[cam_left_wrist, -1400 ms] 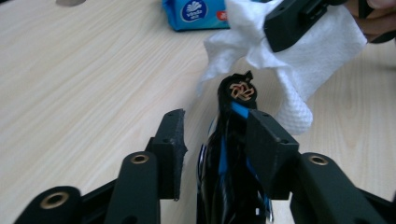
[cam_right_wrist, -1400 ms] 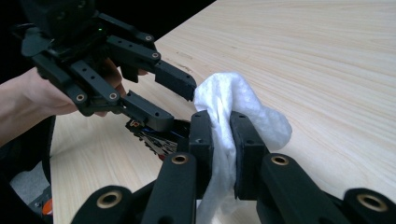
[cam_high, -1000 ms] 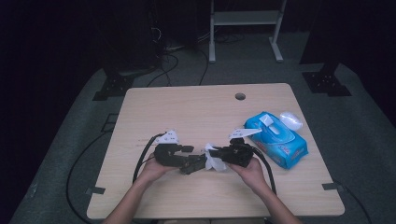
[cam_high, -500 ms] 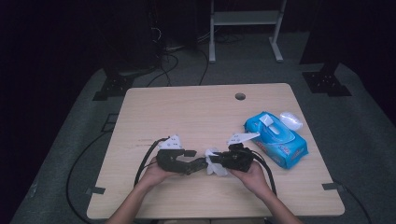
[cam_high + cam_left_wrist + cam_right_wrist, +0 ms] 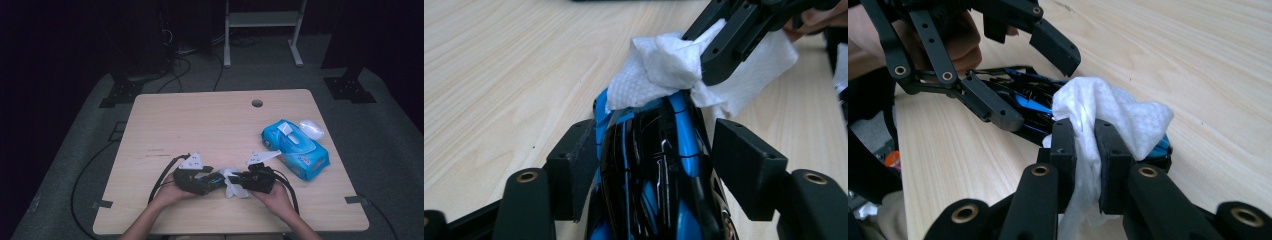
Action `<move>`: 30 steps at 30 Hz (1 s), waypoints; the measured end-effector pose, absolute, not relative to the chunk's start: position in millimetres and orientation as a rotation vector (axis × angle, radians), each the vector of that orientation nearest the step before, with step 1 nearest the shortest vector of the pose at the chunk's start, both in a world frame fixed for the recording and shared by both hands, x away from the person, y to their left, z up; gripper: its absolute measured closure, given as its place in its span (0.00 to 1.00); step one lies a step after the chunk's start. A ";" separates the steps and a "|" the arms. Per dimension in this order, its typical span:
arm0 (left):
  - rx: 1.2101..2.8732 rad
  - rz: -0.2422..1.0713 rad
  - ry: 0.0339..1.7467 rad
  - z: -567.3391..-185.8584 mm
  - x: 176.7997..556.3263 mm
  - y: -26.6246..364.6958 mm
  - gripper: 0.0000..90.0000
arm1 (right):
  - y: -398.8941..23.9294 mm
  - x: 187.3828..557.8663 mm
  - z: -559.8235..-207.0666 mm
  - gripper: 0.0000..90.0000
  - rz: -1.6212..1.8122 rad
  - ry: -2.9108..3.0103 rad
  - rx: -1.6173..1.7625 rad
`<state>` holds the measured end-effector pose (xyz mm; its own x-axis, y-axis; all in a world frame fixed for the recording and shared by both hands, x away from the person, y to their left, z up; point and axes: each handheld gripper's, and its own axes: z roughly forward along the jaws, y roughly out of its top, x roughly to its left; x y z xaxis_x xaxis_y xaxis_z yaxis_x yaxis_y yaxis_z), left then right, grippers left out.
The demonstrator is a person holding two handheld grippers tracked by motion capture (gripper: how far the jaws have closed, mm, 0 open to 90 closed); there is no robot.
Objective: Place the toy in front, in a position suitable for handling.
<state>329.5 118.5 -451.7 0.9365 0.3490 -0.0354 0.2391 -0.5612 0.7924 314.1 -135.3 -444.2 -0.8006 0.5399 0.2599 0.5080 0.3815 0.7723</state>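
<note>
Near the front edge of the wooden table (image 5: 200, 120), both grippers meet over a blue and black toy car (image 5: 654, 165). Left gripper (image 5: 212, 181) has the toy car between its jaws, but the pads stand off both sides with visible gaps in the left gripper view, so the grip is released; the jaws have just been opening with the car lying between them. Right gripper (image 5: 239, 181) is clenched on a white wipe (image 5: 1108, 115), pads pinching a fold of it as seen in the right gripper view. The wipe is bunched up and pressed against the front end of the car, draping over its nose. The car rests on the tabletop, low, between the two hands, roughly centre-front of the table in the high view. Left hand (image 5: 167, 192) and right hand (image 5: 275, 196) come in from the bottom edge, each wrapped around its gripper body. To the right, well apart from the hands, lies a blue pack of wipes (image 5: 295, 148) with its lid flap open, and just behind it a crumpled clear plastic bit (image 5: 311, 129). A small round hole (image 5: 257, 103) sits near the table's far edge.
</note>
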 end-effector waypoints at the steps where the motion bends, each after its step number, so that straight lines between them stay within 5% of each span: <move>1: 2.207 0.165 0.409 -452.4 329.0 117.0 0.37 | -135.9 313.7 -444.7 0.89 1.405 2.583 0.977; 13: 2.321 0.232 0.405 -464.6 327.5 104.4 0.26 | -173.1 306.2 -430.4 0.89 1.471 2.489 1.047; 30: 2.461 0.164 0.437 -469.3 342.7 76.1 0.15 | -180.9 304.2 -442.4 0.88 1.448 2.512 1.084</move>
